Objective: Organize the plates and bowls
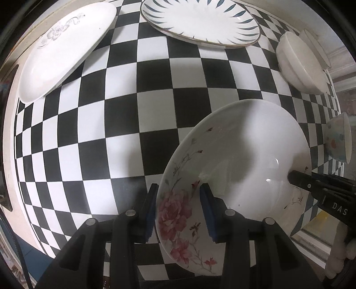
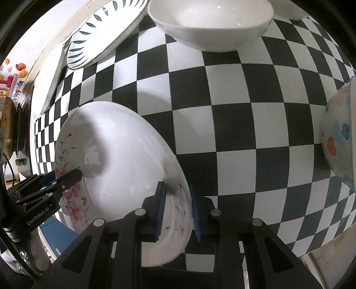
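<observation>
Checkered worktop (image 1: 124, 111) with crockery

On it rest an oval white plate (image 1: 64, 51), a blue-leaf plate (image 1: 200, 20), stacked white bowls (image 1: 300, 62) and a flowered bowl (image 1: 338, 137).

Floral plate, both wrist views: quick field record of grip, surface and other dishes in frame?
held item: floral plate, pink flower print on rim
left gripper: shut on one rim
right gripper: shut on the opposite rim
surface: checkered tablecloth
other plates: blue-leaf plate, oval white plate, both on the cloth
bowls: white bowl; painted bowl at the cloth's edge
</observation>
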A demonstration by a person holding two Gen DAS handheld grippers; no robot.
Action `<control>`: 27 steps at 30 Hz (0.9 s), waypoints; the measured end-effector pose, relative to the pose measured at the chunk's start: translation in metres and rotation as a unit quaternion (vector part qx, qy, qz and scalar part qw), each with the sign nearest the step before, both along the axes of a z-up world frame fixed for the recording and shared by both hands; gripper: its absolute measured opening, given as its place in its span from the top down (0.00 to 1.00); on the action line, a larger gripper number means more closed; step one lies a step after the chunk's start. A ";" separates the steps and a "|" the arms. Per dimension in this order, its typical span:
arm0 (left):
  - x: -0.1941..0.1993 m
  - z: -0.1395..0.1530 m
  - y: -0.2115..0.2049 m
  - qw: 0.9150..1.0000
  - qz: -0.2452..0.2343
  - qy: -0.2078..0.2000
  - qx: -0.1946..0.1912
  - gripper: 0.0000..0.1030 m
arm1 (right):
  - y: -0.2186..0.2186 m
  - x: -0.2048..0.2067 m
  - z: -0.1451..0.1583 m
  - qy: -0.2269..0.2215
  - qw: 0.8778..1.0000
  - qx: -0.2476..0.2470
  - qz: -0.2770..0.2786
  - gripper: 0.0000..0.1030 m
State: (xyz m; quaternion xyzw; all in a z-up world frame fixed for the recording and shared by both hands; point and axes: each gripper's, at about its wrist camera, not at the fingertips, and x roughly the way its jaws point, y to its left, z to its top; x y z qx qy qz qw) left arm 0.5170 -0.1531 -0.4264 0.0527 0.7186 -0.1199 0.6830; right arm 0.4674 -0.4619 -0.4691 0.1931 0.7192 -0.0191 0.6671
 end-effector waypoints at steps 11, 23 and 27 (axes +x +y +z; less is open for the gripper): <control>0.017 -0.003 0.032 0.999 0.030 0.006 0.008 0.65 | 0.003 0.008 -0.005 0.006 1.000 0.012 0.012 0.77; 0.019 0.043 0.099 0.993 0.110 -0.047 -0.003 0.65 | -0.021 0.014 0.025 -0.007 1.000 0.002 0.007 0.74; 0.049 0.088 0.155 0.984 0.141 -0.103 -0.020 0.59 | -0.012 0.033 0.077 -0.067 0.998 0.019 0.013 0.46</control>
